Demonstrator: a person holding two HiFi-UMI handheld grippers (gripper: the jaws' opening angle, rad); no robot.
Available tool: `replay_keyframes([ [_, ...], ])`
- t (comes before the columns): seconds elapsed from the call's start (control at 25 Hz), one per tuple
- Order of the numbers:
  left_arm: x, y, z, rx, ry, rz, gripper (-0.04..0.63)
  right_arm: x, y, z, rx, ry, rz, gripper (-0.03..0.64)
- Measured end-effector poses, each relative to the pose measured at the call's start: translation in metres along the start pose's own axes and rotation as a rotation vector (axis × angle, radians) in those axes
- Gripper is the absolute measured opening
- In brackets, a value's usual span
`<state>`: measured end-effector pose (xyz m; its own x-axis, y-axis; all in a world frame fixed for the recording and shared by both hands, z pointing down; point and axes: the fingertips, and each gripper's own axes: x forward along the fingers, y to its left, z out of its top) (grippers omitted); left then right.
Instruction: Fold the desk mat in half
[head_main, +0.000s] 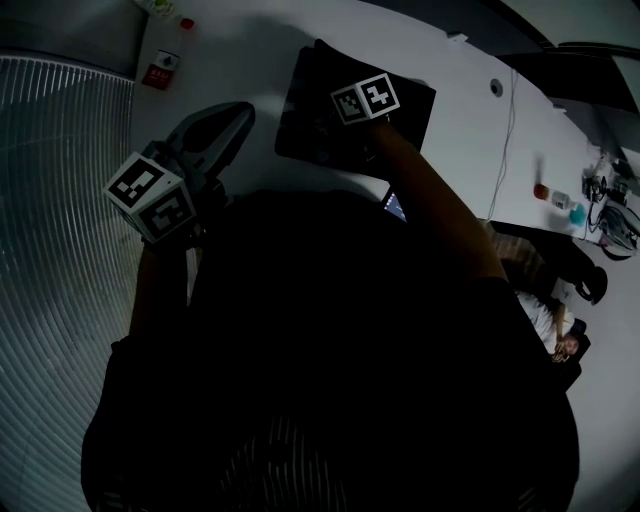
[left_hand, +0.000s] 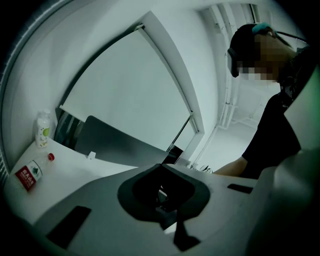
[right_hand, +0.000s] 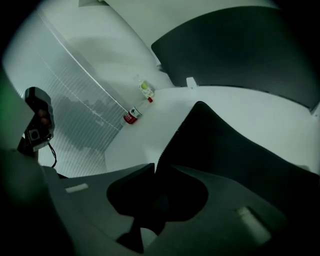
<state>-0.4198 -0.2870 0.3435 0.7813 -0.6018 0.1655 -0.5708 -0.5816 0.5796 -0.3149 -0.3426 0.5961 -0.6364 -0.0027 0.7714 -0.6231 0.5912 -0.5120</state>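
Note:
The black desk mat lies on the white table ahead of me. My right gripper reaches over it, its marker cube above the mat's middle. In the right gripper view the mat rises toward me, and its stitched edge runs into the narrow slit between the jaws, which look shut on it. My left gripper hangs off the mat's left side, pointing almost level. In the left gripper view its tips meet with nothing between them.
A red-labelled bottle lies near the table's far left corner, with a green-labelled bottle standing beside it. A dark panel lines the back edge. A cable and small items sit to the right. A ribbed surface borders the left.

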Motion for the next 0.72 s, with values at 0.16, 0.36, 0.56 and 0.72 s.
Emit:
replay_keyframes([
  [0.16,-0.002,0.007,-0.005,-0.011,0.004,0.024,0.009,0.005,0.035,0.014,0.069,-0.067,0.191,0.081],
  [0.36,-0.003,0.005,-0.004,0.022,0.03,0.026,0.009,-0.054,0.081,0.062,0.029,-0.298,0.309,0.048],
  [0.56,0.021,-0.026,0.021,0.192,0.029,-0.041,0.008,-0.153,0.143,0.079,-0.271,-0.493,0.274,0.003],
  [0.72,0.074,-0.07,0.023,0.185,-0.004,-0.135,0.009,-0.219,0.138,0.057,-0.301,-0.632,0.2,0.002],
])
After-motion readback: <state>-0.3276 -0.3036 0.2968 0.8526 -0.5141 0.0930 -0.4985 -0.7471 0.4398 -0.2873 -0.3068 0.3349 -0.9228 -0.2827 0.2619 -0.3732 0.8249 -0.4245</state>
